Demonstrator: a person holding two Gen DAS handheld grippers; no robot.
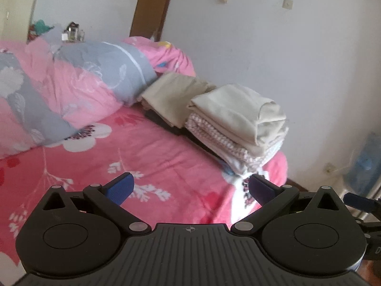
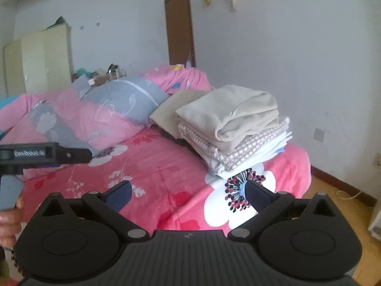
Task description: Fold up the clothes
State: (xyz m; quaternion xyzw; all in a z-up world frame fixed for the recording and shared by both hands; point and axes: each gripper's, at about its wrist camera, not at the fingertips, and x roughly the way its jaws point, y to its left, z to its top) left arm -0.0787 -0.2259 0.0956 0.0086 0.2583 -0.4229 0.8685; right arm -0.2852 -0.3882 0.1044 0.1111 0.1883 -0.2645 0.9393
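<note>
With both the left gripper [image 1: 191, 188] and right gripper [image 2: 188, 194] spread wide and empty, the folded clothes [image 2: 232, 125], stacked at the bed's [image 2: 152, 166] far corner, are judged soft, light and best pinched at a folded edge

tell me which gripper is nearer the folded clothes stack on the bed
Right, though only slightly. The right gripper faces the folded clothes stack just ahead, open and empty. The left gripper, also open, sits further left, with the stack ahead to its right.
</note>
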